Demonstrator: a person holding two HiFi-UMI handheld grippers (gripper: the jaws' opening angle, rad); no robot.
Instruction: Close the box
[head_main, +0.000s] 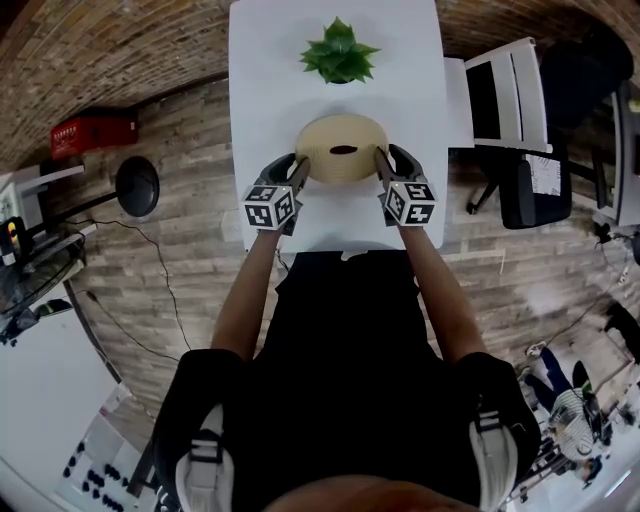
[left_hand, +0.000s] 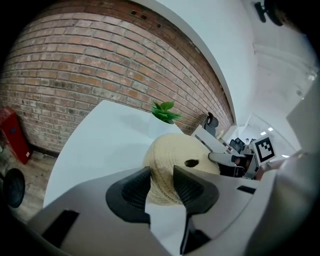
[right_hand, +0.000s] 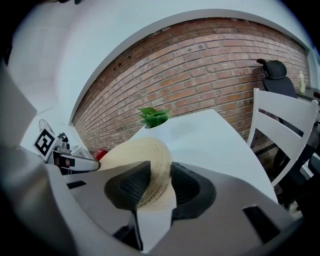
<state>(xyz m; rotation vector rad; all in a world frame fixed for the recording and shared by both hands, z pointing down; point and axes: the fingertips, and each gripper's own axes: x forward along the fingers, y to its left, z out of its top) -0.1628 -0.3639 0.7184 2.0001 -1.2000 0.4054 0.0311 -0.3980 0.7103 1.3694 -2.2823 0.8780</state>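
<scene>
A round woven box (head_main: 330, 135) sits near the middle of a white table (head_main: 270, 80), flanked by a person's two hand-held tongs. A small potted plant (head_main: 339, 50) stands just behind it.

The left gripper (head_main: 297, 168) rests at the box's left flank and the right gripper (head_main: 388, 165) at its right, both angled downward and roughly level with each other. Bracketing it this way would let the two tools steady the box and press its domed top down evenly. Each gripper's own view shows its jaws standing apart. The straw-coloured wall fills the gap between the dark ribbed pads, and no pad is seen pressing into it, so both tongs read as released rather than clenched.

The box looks coiled from pale rope or straw in fine, even rings that rise to a low dome, with a small dark oval hole (head_main: 343, 150) at the crown. Its surface is matte and ridged, likely giving rubbery pads good purchase. The tabletop beneath is smooth and bare, so a sideways nudge could make the light box slide.

No gap shows between top and base from any angle. On that evidence the lid seems seated and the closing looks all but done.
</scene>
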